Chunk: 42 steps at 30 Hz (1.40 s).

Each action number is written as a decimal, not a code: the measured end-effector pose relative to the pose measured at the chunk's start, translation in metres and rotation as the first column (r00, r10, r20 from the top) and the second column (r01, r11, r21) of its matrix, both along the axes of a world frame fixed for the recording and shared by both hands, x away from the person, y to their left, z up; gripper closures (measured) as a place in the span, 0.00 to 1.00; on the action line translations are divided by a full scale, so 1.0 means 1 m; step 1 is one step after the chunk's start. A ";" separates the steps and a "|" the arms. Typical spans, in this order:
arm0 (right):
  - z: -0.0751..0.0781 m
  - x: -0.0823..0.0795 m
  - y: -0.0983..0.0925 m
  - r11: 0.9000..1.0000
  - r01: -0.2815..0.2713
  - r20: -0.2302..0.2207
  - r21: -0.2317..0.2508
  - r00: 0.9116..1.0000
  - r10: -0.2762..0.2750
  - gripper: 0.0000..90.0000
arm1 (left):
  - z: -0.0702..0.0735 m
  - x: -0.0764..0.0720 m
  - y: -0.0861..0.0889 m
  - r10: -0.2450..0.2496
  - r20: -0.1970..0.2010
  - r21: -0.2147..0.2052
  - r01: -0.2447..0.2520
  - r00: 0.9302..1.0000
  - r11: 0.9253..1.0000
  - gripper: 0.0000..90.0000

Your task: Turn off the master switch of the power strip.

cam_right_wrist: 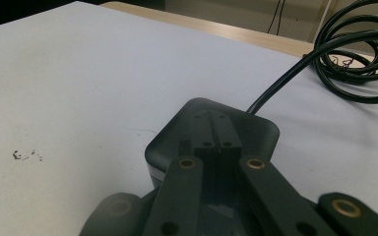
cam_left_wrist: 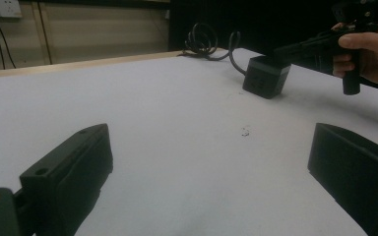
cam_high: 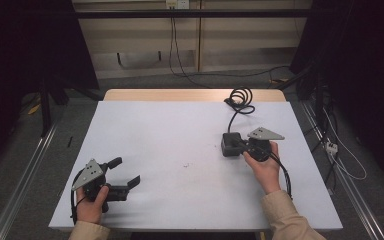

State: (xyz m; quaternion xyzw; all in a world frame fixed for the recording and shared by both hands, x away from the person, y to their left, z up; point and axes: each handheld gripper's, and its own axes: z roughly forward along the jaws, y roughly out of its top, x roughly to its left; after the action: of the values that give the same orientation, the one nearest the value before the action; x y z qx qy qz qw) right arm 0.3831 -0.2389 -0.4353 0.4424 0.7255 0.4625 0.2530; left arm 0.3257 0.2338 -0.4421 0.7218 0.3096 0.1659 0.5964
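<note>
A black box-shaped power adapter (cam_high: 227, 148) sits on the white table (cam_high: 180, 135) right of centre, and its black cable runs back to a coil (cam_high: 241, 99) near the far edge. My right gripper (cam_high: 236, 142) is shut, its two jaws pressed together and lying over the adapter's top (cam_right_wrist: 172, 142); nothing is between them. The left gripper view shows that gripper (cam_left_wrist: 279, 51) reaching over the adapter (cam_left_wrist: 266, 77). My left gripper (cam_high: 126, 171) is held low at the near left corner, its jaws wide open and empty (cam_left_wrist: 206, 147).
A small dark speck (cam_high: 186, 164) marks the tabletop between the two grippers. The cable coil (cam_right_wrist: 359, 59) lies by the table's wooden far edge (cam_high: 170, 94). Metal rails and loose cables run along the floor on both sides of the table.
</note>
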 end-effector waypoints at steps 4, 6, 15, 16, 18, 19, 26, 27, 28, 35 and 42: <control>0.000 0.000 0.001 1.000 0.001 0.004 -0.008 1.000 -0.001 1.00 | 0.000 0.000 0.000 -0.001 -0.001 -0.001 0.001 1.000 1.000 0.03; 0.000 -0.001 0.001 1.000 0.005 0.006 -0.009 1.000 -0.005 1.00 | 0.000 0.000 -0.001 -0.002 -0.001 0.001 0.002 1.000 1.000 0.03; 0.001 -0.002 0.001 1.000 -0.005 0.000 -0.006 1.000 0.005 1.00 | 0.000 0.000 -0.001 -0.002 -0.001 0.002 0.002 1.000 1.000 0.03; 0.001 -0.002 0.001 1.000 -0.005 -0.002 -0.007 1.000 0.005 1.00 | 0.000 0.000 -0.001 -0.002 0.000 0.002 0.002 1.000 1.000 0.03; 0.002 -0.003 0.002 1.000 -0.009 -0.002 -0.013 1.000 0.009 1.00 | 0.001 0.000 -0.001 -0.003 0.002 0.002 0.003 1.000 1.000 0.03; 0.002 -0.003 0.003 1.000 -0.009 -0.003 -0.016 1.000 0.009 1.00 | 0.001 0.000 -0.001 -0.003 0.002 0.002 0.003 1.000 1.000 0.03; 0.004 -0.003 0.002 1.000 -0.009 0.006 -0.006 1.000 0.009 1.00 | 0.000 0.000 -0.002 -0.005 0.001 0.003 0.005 1.000 1.000 0.03; 0.004 -0.003 0.002 1.000 -0.007 0.005 -0.003 1.000 0.007 1.00 | 0.000 0.000 -0.002 -0.005 0.000 0.004 0.005 1.000 1.000 0.03; 0.004 -0.003 0.002 1.000 -0.007 0.006 -0.001 1.000 0.007 1.00 | 0.000 0.000 -0.002 -0.006 0.000 0.008 0.006 1.000 1.000 0.03; 0.004 -0.003 0.002 1.000 -0.006 0.006 0.001 1.000 0.006 1.00 | 0.000 0.000 -0.002 -0.005 0.001 0.005 0.005 1.000 1.000 0.03; 0.002 0.000 0.001 0.999 -0.005 0.007 0.037 1.000 0.005 1.00 | -0.001 -0.001 0.003 0.002 0.000 0.003 -0.002 1.000 1.000 0.03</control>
State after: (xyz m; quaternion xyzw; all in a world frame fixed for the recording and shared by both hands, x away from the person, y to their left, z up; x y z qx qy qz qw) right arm 0.3833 -0.2376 -0.4331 0.4436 0.7169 0.4781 0.2462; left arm 0.3249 0.2364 -0.4426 0.7224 0.3101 0.1667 0.5951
